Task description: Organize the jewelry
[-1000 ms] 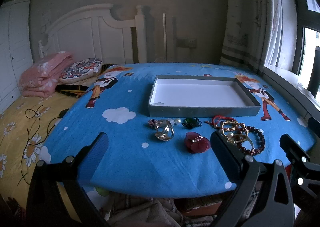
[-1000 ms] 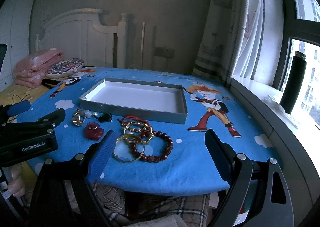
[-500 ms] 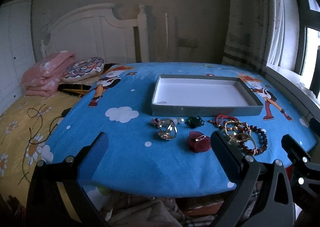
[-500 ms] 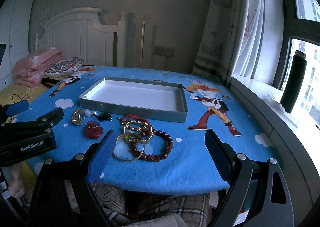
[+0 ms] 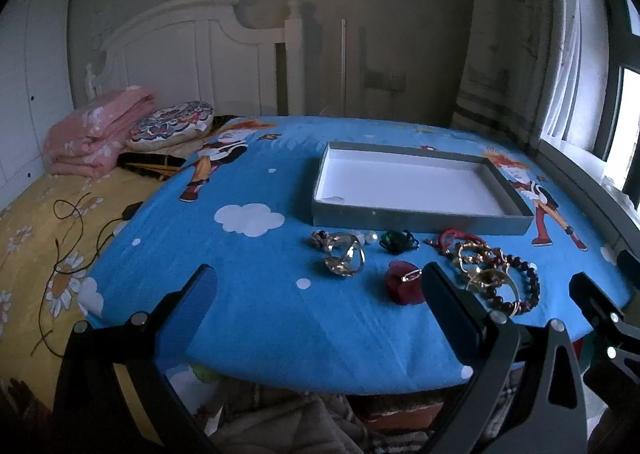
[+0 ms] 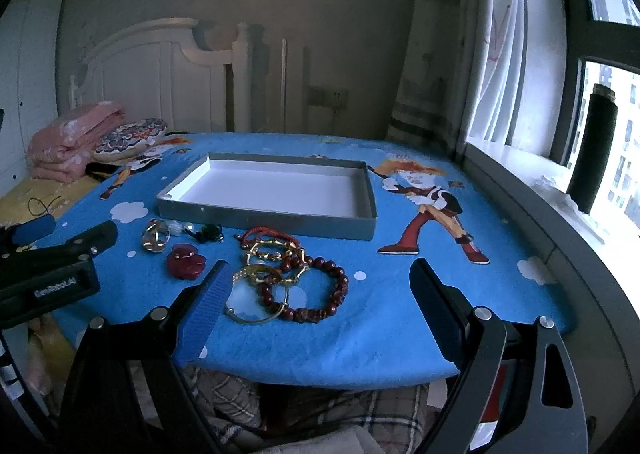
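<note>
Jewelry (image 6: 280, 274) lies heaped on the blue tablecloth (image 6: 400, 294) just near of the empty grey tray (image 6: 264, 214); I hold my left gripper (image 5: 320, 290) and right gripper (image 6: 316, 286) wide open, gripping nothing.

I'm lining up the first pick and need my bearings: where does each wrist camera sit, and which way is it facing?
Left wrist view: on the left gripper, low at the near table edge, facing the shallow grey cardboard tray; its open jaws show, with the right gripper at the far right.
Right wrist view: on the right gripper, further right, facing the tray and window; its open jaws show, with the left gripper at the left edge.
Shared: the tray, the dark red beaded bracelet and the blue cartoon tablecloth.
</note>
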Demonstrator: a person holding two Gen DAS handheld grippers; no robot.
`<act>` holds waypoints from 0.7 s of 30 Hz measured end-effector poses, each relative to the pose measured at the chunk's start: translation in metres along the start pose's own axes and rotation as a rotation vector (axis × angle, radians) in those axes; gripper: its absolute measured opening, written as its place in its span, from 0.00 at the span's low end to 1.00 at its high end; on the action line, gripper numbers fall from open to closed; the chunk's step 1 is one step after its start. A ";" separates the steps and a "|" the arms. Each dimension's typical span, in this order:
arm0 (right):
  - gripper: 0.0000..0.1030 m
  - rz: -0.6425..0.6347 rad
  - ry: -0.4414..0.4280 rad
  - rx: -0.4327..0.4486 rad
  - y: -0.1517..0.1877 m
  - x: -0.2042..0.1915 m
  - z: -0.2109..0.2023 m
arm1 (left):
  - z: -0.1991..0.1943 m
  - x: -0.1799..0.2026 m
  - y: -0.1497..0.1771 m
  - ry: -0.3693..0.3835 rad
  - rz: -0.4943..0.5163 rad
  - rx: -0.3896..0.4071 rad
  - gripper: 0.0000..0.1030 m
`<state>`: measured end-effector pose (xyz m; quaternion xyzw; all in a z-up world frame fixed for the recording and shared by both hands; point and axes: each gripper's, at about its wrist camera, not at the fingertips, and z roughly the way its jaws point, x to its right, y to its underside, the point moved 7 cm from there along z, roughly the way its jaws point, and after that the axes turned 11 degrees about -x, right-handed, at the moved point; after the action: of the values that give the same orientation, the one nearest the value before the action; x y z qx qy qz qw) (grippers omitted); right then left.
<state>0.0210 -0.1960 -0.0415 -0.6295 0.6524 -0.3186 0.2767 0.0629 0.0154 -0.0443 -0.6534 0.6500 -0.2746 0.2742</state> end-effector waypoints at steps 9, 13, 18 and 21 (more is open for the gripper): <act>0.82 -0.020 -0.016 0.015 -0.004 -0.001 0.014 | 0.008 -0.001 -0.012 0.028 0.011 0.016 0.96; 0.82 -0.059 -0.018 0.026 -0.002 -0.006 0.027 | 0.021 -0.004 -0.015 0.034 0.010 0.001 0.96; 0.82 -0.073 -0.043 0.018 0.001 -0.009 0.046 | 0.034 -0.010 -0.020 0.018 0.022 0.058 0.95; 0.82 -0.072 -0.054 0.022 0.001 -0.010 0.054 | 0.036 -0.012 -0.025 -0.019 0.050 0.123 0.95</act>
<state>0.0623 -0.1898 -0.0779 -0.6579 0.6180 -0.3185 0.2894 0.1062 0.0280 -0.0520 -0.6215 0.6453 -0.3010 0.3267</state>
